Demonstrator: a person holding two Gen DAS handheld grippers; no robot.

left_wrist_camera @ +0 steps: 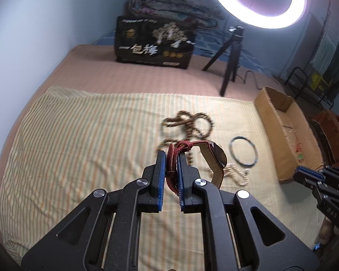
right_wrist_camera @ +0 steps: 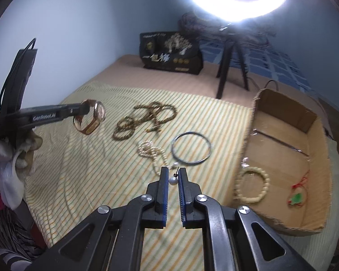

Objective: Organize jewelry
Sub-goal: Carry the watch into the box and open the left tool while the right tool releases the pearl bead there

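Seen from the left wrist first, the left gripper is clamped nearly shut on the reddish strap of a wristwatch, whose dark face hangs just off the fingertips at three o'clock, clear of the cloth. Below lies a striped cloth in yellow and green, spread over a pinkish bed cover. On the cloth at twelve o'clock from the fingertips sits a blurred tangle of brown bead strands; at three o'clock lies a thin metal bangle, with a pale bead necklace near it. An open cardboard box stands at the cloth's right edge. Far back, a black printed bag leans against a folded blanket, beside a tripod under a glowing ring light. The right gripper enters at four o'clock.

Next, from the right wrist, the right gripper is closed almost fully on a small pearl-like bead with a thin dark thread above it. The pale bead necklace trails at eleven o'clock, the bangle at one o'clock. The box at three o'clock holds a cream bead bracelet and a green pendant on red cord. The left gripper holds the wristwatch aloft at nine o'clock, in a gloved hand. Pale blue walls enclose the corner.
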